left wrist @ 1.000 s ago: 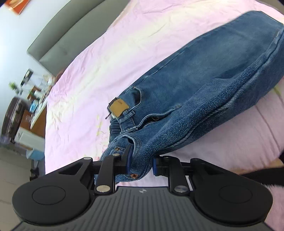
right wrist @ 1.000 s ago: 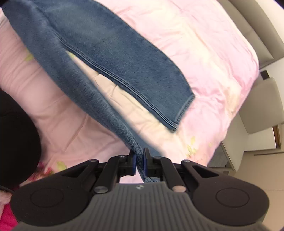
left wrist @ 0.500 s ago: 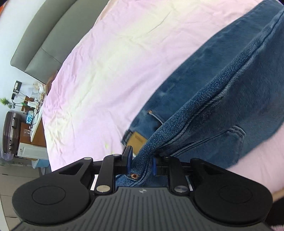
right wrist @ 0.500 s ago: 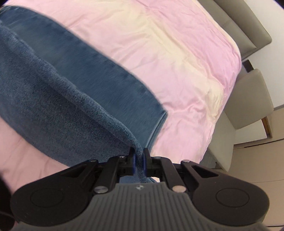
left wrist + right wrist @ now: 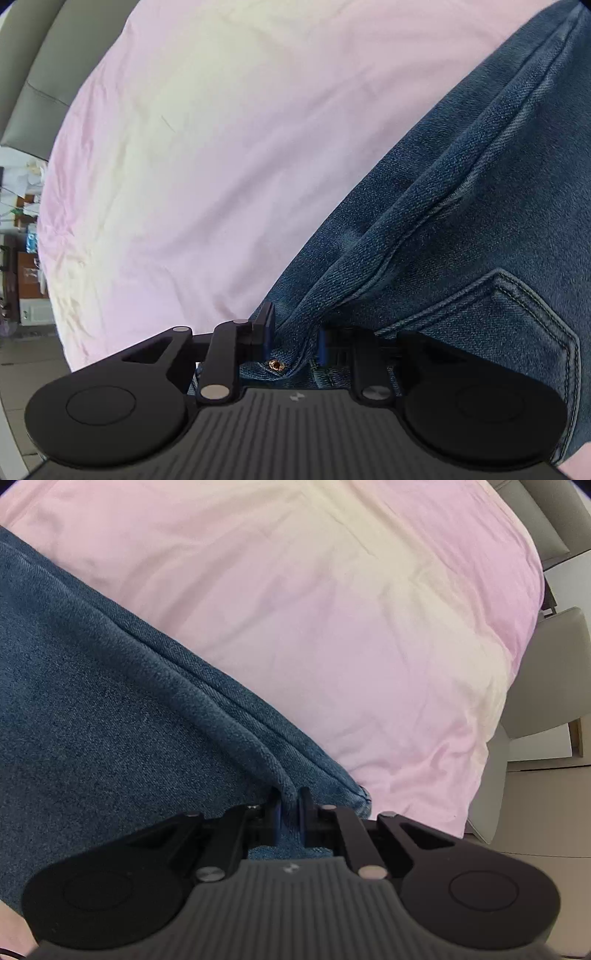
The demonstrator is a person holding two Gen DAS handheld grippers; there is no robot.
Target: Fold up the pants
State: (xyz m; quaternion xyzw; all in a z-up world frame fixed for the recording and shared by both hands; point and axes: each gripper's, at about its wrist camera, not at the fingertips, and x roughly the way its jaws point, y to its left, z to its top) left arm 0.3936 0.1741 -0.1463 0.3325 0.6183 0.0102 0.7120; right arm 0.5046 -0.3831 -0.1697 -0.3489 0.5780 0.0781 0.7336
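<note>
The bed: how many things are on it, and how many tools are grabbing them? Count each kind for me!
Jeans: 1
Pink bed cover: 1
Tools: 2, the left tool and the right tool, both clamped on the jeans
Total: 4

We list a pink sheet (image 5: 207,155) with pale yellow patches, lightly creased, covering the bed. A grey padded headboard (image 5: 33,92) stands behind it. We note cluttered shelves (image 5: 22,236) at the far left, a beige chair (image 5: 546,672) beside the bed, and a pale floor (image 5: 546,812).
</note>
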